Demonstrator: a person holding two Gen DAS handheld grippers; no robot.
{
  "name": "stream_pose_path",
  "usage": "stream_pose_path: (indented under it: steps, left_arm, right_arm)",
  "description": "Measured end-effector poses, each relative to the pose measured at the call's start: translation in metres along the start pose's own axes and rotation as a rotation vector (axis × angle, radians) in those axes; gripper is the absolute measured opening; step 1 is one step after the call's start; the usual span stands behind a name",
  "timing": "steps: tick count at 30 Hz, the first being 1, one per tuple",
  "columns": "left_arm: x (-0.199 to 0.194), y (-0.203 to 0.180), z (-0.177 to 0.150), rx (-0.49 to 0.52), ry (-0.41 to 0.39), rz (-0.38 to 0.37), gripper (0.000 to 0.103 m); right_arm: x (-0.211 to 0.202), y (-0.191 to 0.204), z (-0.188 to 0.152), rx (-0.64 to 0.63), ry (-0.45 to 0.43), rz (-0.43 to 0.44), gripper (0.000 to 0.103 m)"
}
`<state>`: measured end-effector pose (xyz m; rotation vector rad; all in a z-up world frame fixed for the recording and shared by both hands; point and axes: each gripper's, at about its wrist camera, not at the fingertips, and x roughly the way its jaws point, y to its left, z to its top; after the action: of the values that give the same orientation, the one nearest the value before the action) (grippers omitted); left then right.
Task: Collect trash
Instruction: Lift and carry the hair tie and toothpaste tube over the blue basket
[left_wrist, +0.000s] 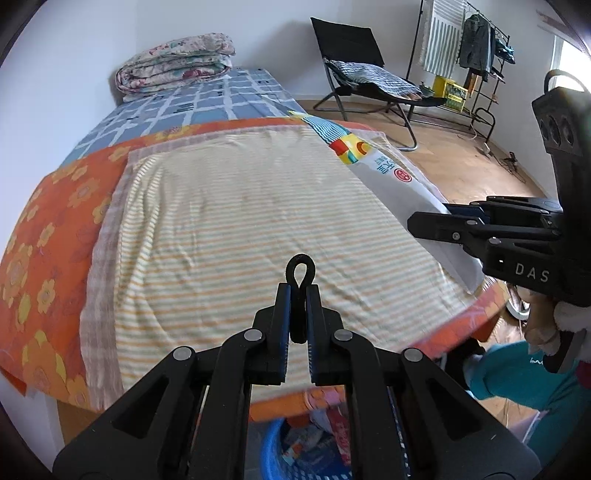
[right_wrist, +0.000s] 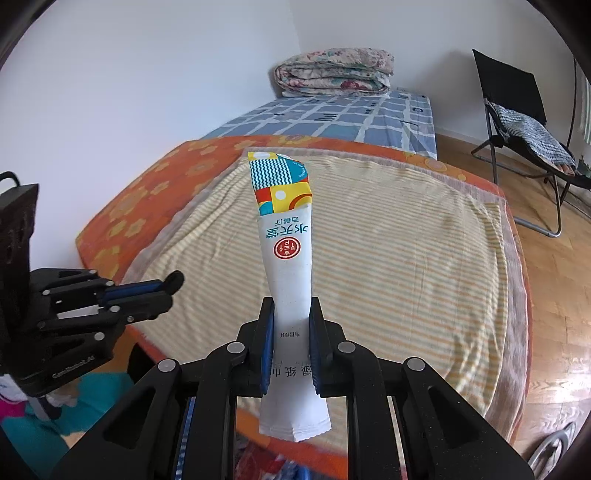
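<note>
My left gripper (left_wrist: 298, 291) is shut on a small black loop (left_wrist: 301, 269), like a hair band, whose end sticks out past the fingertips. It hangs over the near edge of a bed covered by a striped towel (left_wrist: 240, 221). My right gripper (right_wrist: 291, 306) is shut on a long white wet-wipe packet (right_wrist: 284, 236) with a colourful printed end, held upright above the bed. In the left wrist view the right gripper (left_wrist: 424, 221) and packet (left_wrist: 384, 166) sit to the right. The right wrist view has the left gripper (right_wrist: 166, 288) and loop (right_wrist: 174, 281) at its left.
A blue basket (left_wrist: 271, 450) with colourful wrappers stands on the floor below the bed's edge, under my left gripper. A folded quilt (left_wrist: 177, 62) lies at the bed's far end. A black folding chair (left_wrist: 354, 74) and a clothes rack (left_wrist: 472, 48) stand on the wooden floor.
</note>
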<state>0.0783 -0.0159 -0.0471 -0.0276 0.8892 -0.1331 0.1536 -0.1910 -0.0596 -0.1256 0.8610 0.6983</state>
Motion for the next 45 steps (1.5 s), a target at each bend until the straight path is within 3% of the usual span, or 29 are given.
stream_pose_path:
  steps: [15, 28, 45]
  left_arm:
    - [-0.014, -0.022, -0.054, -0.008, 0.029, -0.030, 0.006]
    - [-0.004, -0.027, -0.109, -0.051, 0.124, -0.059, 0.006]
    - [0.007, -0.031, -0.140, -0.069, 0.190, -0.059, 0.006]
  right_arm:
    - [-0.029, 0.030, -0.071, 0.053, -0.018, 0.070, 0.014]
    - [-0.029, 0.036, -0.129, 0.084, 0.016, 0.096, 0.014]
    - [-0.013, 0.052, -0.161, 0.056, 0.084, 0.120, 0.014]
